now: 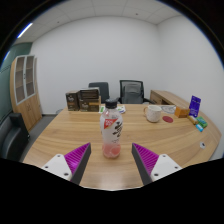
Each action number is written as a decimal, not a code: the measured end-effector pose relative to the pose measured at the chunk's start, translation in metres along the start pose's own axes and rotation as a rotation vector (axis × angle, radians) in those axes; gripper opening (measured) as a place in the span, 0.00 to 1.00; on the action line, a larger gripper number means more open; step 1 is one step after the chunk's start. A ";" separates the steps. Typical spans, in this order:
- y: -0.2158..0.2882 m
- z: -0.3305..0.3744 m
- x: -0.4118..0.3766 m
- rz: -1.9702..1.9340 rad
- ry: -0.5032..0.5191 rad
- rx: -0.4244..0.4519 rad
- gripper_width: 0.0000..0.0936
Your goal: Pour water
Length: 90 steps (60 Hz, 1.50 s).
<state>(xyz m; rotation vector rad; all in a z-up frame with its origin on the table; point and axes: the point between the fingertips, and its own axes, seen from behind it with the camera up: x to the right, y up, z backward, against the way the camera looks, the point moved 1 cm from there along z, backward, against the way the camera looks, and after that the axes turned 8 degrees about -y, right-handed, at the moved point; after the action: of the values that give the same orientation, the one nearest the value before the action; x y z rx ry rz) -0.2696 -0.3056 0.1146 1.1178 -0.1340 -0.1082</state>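
Note:
A clear plastic bottle with a white cap, a printed label and pinkish liquid at the bottom stands upright on the wooden table. It is just ahead of my fingers and roughly midway between them. My gripper is open and empty, its magenta pads wide apart with a clear gap on each side of the bottle. A white cup stands farther back to the right of the bottle.
Brown boxes stand at the far left of the table. A small dark object lies by the cup. A blue box and a green item sit at the right. Black office chairs stand behind the table, a cabinet at the left wall.

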 end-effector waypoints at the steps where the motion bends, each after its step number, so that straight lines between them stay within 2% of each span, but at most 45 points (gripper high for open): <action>1: 0.001 -0.008 -0.002 -0.005 -0.004 0.002 0.90; 13: 0.002 -0.091 -0.012 -0.024 -0.029 0.044 0.84; 18: 0.001 -0.116 -0.016 -0.023 -0.022 0.057 0.71; 22: 0.008 -0.126 -0.017 -0.027 -0.026 0.096 0.52; 24: 0.008 -0.128 -0.016 -0.023 -0.029 0.106 0.51; 33: 0.014 -0.128 -0.023 -0.025 0.023 0.104 0.34; 40: 0.030 -0.122 -0.033 0.006 0.086 0.104 0.34; 48: 0.088 -0.110 -0.041 -0.107 0.210 0.124 0.34; 60: 0.218 -0.115 -0.031 -0.602 0.501 0.112 0.34; 69: 0.281 -0.145 -0.003 -1.014 0.699 0.051 0.33; 78: 0.293 -0.198 0.042 -1.454 0.777 -0.055 0.34; 90: 0.248 -0.270 0.093 -1.919 0.761 -0.198 0.33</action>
<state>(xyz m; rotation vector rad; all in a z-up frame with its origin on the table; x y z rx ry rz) -0.1298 0.0276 0.2266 0.6591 1.6312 -1.3247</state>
